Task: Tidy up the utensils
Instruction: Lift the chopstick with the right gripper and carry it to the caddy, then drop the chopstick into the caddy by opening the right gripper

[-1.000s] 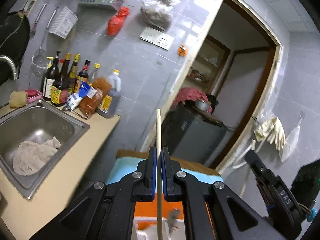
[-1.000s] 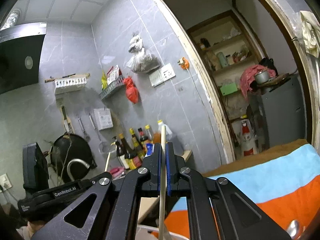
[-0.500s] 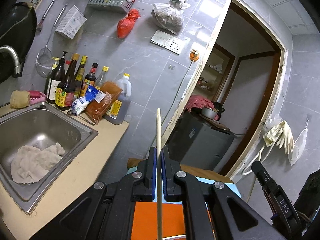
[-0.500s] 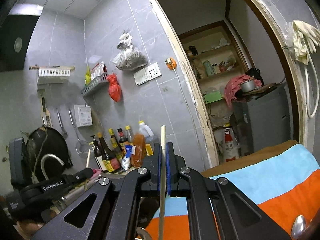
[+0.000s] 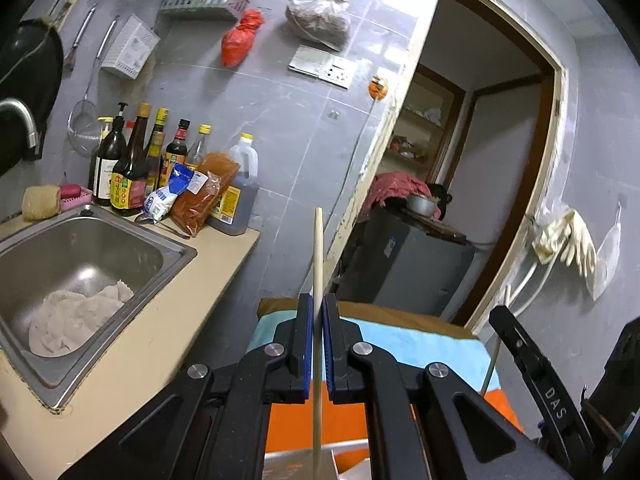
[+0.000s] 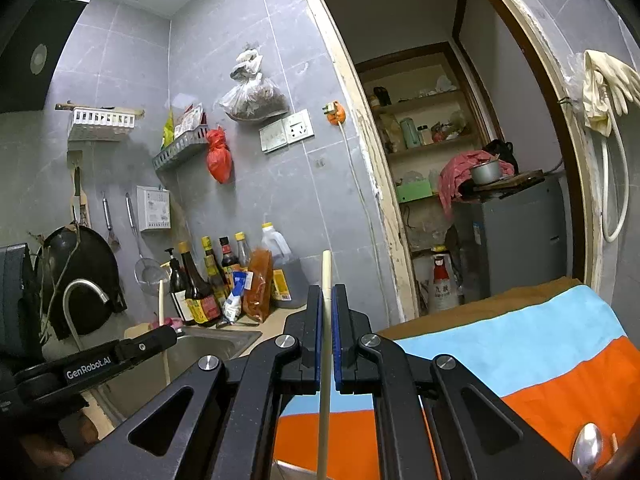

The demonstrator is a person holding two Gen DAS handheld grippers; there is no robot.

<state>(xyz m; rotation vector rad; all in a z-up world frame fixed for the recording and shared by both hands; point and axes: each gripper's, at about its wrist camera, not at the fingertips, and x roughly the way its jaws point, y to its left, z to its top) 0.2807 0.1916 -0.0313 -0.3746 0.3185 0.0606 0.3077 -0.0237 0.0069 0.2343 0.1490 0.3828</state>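
Left gripper (image 5: 316, 340) clamped on 1 wooden chopstick (image 5: 317, 256); right gripper (image 6: 327, 340) clamped on another chopstick (image 6: 326, 276). Both carried upright above striped cloth (image 6: 520, 344). Transport step, judged. Next: lowering into a holder, unseen.

2 pale wooden chopsticks are held upright: one chopstick (image 5: 318, 264) is pinched between the left tool's blue pads, the other chopstick (image 6: 326, 300) between the right tool's. A metal spoon (image 6: 587, 446) lies on the orange-striped cloth.

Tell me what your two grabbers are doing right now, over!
Left gripper shut on one chopstick. Right gripper shut on another chopstick. Both raised, nothing blocking.
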